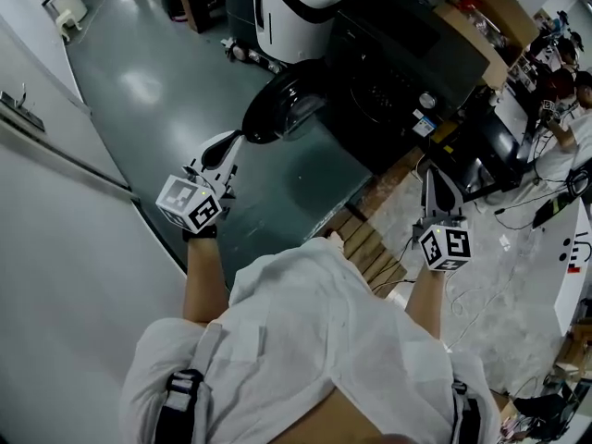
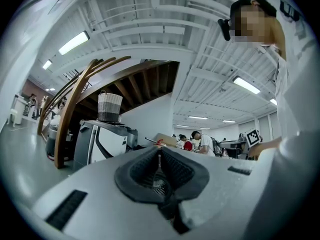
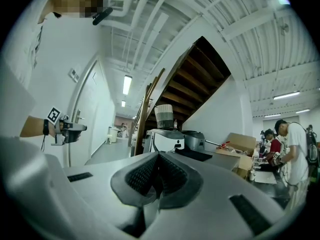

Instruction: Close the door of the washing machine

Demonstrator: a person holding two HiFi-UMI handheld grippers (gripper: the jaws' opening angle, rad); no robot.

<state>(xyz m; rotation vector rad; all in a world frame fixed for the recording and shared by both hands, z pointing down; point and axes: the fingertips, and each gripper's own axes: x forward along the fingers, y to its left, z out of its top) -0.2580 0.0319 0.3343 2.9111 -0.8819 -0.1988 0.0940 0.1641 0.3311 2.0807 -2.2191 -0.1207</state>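
Observation:
In the head view the black washing machine [image 1: 407, 58] stands ahead with its round dark door [image 1: 282, 107] swung open toward me. My left gripper [image 1: 235, 140] is shut and empty, and its tip is right beside the door's near left edge; whether it touches I cannot tell. My right gripper [image 1: 433, 176] hangs shut and empty to the right, in front of the machine and apart from the door. The left gripper view shows its pads [image 2: 170, 170] pressed together. In the right gripper view the pads [image 3: 172, 176] also meet, with nothing between them.
A white appliance [image 1: 305, 3] stands behind the door, with a striped basket [image 2: 109, 107] on top. A wooden pallet [image 1: 365, 239] and cables [image 1: 481, 285] lie on the floor by my feet. A white wall and door [image 1: 55, 155] run along the left. People work at desks [image 1: 560, 91] far right.

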